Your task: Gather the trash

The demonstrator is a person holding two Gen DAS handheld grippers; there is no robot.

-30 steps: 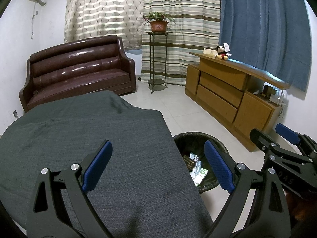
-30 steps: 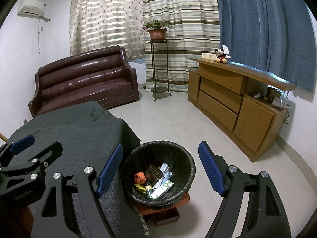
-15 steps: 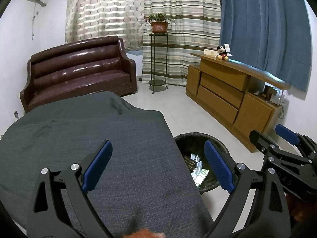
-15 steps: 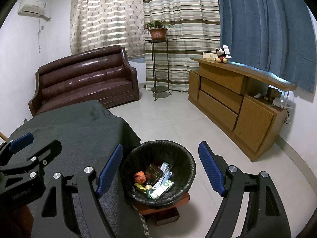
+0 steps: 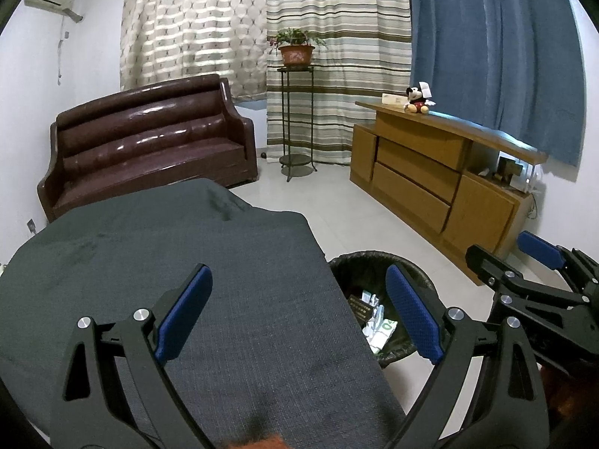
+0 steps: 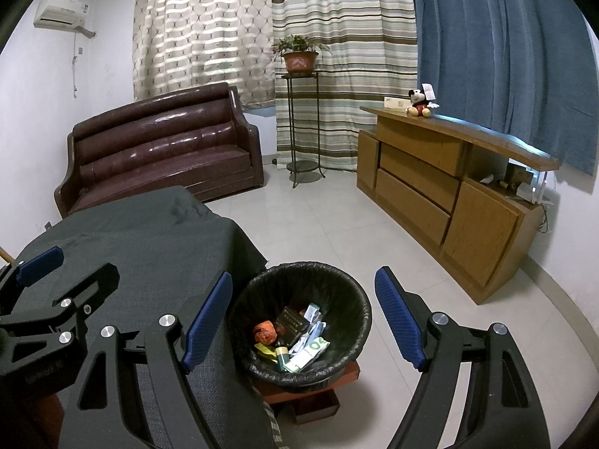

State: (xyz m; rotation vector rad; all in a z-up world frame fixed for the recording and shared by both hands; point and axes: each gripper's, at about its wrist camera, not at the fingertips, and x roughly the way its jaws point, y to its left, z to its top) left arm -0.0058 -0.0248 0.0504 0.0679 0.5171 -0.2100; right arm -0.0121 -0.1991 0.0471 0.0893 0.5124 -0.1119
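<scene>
the left tongs [image 5: 297, 312] are spread wide with nothing between the blue pads [image 5: 183, 312], hanging over the grey cloth of the counter [image 5: 157, 247], near its right edge. the right tongs [image 6: 303, 323] are spread just as wide and empty, hovering over the bin [image 6: 338, 284] with one pad on either side of it in the right wrist view.

each pair shows in the other's camera: the right tongs at the right edge of the left view, the left tongs at the left edge of the right view, side by side and apart.

the bin, lined with a black bag, stands just beside the counter's right edge on a low reddish stand [image 6: 318, 393]. the trash [image 6: 295, 340] lies inside it: an orange crumpled piece, a dark packet, a small green bottle, white and green wrappers (the rest is too jumbled to name).

beyond the counter stands a brown sofa [image 5: 149, 142] against the curtains [image 5: 262, 30]. a potted plant [image 5: 295, 46] sits on a tall wire stand next to it. along the right wall runs a wooden cabinet [image 5: 430, 176] with a mouse toy [image 5: 417, 99] on top.
</scene>
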